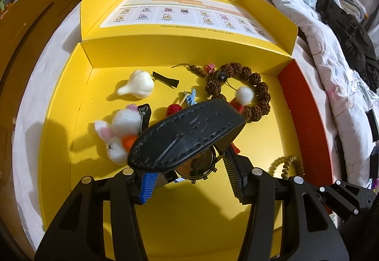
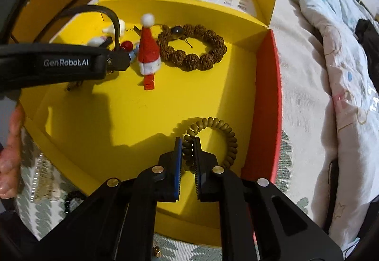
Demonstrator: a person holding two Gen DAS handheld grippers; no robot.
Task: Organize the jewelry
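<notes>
1. Left gripper [image 1: 189,166]: fingers spread wide; a watch [image 1: 197,166] sits between them, its black strap [image 1: 187,135] arching over the gap. Whether either pad touches it, cannot tell.
2. Right gripper [image 2: 187,142]: fingers pressed onto the near side of a coil band [image 2: 210,140], which lies on the floor of the yellow box [image 2: 118,123].
3. Ahead of the right gripper: Santa clip [image 2: 148,52], bead bracelet [image 2: 191,47] just right of it.
4. Ahead-left of the left gripper: bunny clip [image 1: 118,133].
</notes>
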